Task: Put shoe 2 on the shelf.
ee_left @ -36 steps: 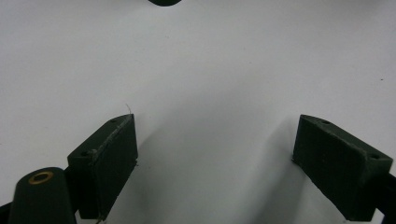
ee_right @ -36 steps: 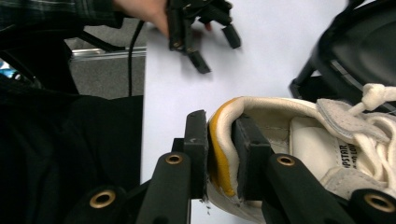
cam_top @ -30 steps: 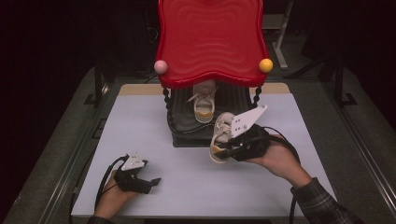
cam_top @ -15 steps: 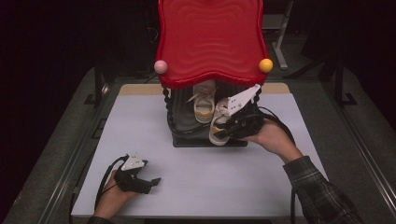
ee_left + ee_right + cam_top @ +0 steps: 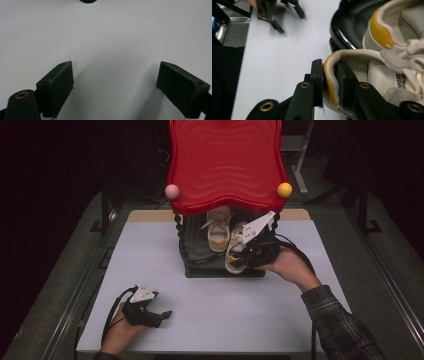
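Nearest the person, the left tool [image 5: 161, 315] lies low on the white bench [image 5: 280, 320], well in front of the black tray [image 5: 192, 255] and off to its left. Its jaws stand wide apart with nothing but bare bench between them, as the left gripper view makes plain.

Further in, at the tray's front right corner, the right tool [image 5: 329, 82] is clamped on the heel of a cream sneaker [image 5: 372, 75]. One pad sits outside the yellow-lined heel collar, the other inside the shoe's opening, both pressing on it. The jaws are narrow, with just the thickness of the heel wall between them. From the high view that sneaker [image 5: 233, 254] sits at the tray's front right edge, toe pointing away from the person.

Just beside it, deeper in the tray, a second sneaker [image 5: 218, 232] of the same cream and yellow rests with its laces showing.

Above the tray's far half hangs a red wavy canopy [image 5: 225, 165], a pink ball [image 5: 172, 191] at its left corner, a yellow ball [image 5: 284, 189] at its right.
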Available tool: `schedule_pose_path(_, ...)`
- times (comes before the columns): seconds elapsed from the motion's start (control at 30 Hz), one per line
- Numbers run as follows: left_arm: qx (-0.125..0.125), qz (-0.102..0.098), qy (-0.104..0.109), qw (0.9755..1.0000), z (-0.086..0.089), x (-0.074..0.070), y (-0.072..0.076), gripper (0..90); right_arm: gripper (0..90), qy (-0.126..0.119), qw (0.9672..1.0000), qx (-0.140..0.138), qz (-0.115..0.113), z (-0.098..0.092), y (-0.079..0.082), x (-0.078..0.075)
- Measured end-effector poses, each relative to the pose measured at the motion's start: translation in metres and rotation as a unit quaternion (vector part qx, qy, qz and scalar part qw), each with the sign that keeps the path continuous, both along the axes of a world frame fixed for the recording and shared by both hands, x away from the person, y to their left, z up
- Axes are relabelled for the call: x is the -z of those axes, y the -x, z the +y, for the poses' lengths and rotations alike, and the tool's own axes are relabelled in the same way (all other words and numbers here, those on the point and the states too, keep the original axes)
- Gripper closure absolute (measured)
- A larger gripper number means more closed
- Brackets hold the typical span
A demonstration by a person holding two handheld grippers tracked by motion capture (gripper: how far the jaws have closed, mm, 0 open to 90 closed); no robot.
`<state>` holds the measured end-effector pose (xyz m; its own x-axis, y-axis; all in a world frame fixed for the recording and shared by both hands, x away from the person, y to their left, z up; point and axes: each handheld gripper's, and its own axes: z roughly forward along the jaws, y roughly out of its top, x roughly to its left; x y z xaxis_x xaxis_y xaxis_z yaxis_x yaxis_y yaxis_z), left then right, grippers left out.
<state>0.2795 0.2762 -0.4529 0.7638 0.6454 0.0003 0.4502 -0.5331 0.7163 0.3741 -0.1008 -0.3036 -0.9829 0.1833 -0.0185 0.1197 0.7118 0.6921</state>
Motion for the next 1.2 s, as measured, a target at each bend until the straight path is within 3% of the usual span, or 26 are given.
schedule_pose_path(0.2, 0.0, 0.0, 0.0, 1.0, 0.0, 0.0, 0.0, 12.9, 75.2, -0.015, 0.9996, 0.019, -0.015, -0.004, -0.005, 0.0)
schedule_pose_path(0.3, 0.0, 0.0, 0.0, 1.0, 0.0, 0.0, 0.0, 12.9, 71.1, -0.011, 0.9993, 0.025, -0.024, -0.003, -0.001, 0.0)
schedule_pose_path(0.33, 0.0, 0.0, 0.0, 1.0, 0.0, 0.0, 0.0, 12.9, 67.2, -0.019, 0.999, 0.03, -0.026, -0.003, 0.001, -0.002)
schedule_pose_path(0.47, -0.002, 0.005, -0.001, 1.0, 0.0, -0.001, -0.001, 12.8, 65.6, -0.04, 0.998, 0.041, -0.024, -0.007, 0.008, -0.009)
schedule_pose_path(0.57, -0.019, 0.017, -0.002, 0.9997, -0.003, -0.005, -0.004, 15.8, 65.2, -0.057, 0.9969, 0.046, -0.03, -0.013, 0.014, -0.015)
schedule_pose_path(0.73, 0.003, 0.006, 0.026, 0.9996, -0.019, -0.025, -0.006, 40.5, 68.7, -0.092, 0.9927, 0.074, -0.026, -0.029, 0.027, -0.019)
schedule_pose_path(0.77, 0.011, 0.001, 0.034, 0.9994, -0.024, -0.031, -0.007, 51.0, 75.5, -0.104, 0.9905, 0.088, -0.015, -0.036, 0.031, -0.015)
schedule_pose_path(0.83, 0.023, -0.009, 0.036, 0.999, -0.035, -0.043, -0.007, 55.2, 78.7, -0.106, 0.9896, 0.095, -0.016, -0.039, 0.033, -0.011)
schedule_pose_path(1.0, 0.057, -0.03, 0.034, 0.9974, -0.066, -0.067, -0.016, 84.8, 89.0, -0.107, 0.9864, 0.125, -0.005, -0.049, 0.038, 0.007)
schedule_pose_path(1.1, 0.071, -0.03, 0.048, 0.9959, -0.084, -0.079, -0.028, 89.7, 89.5, -0.098, 0.9855, 0.139, 0.0, -0.052, 0.037, 0.017)
schedule_pose_path(1.2, 0.079, -0.041, 0.045, 0.995, -0.105, -0.089, -0.038, 89.7, 89.5, -0.103, 0.9827, 0.153, 0.003, -0.054, 0.034, 0.027)
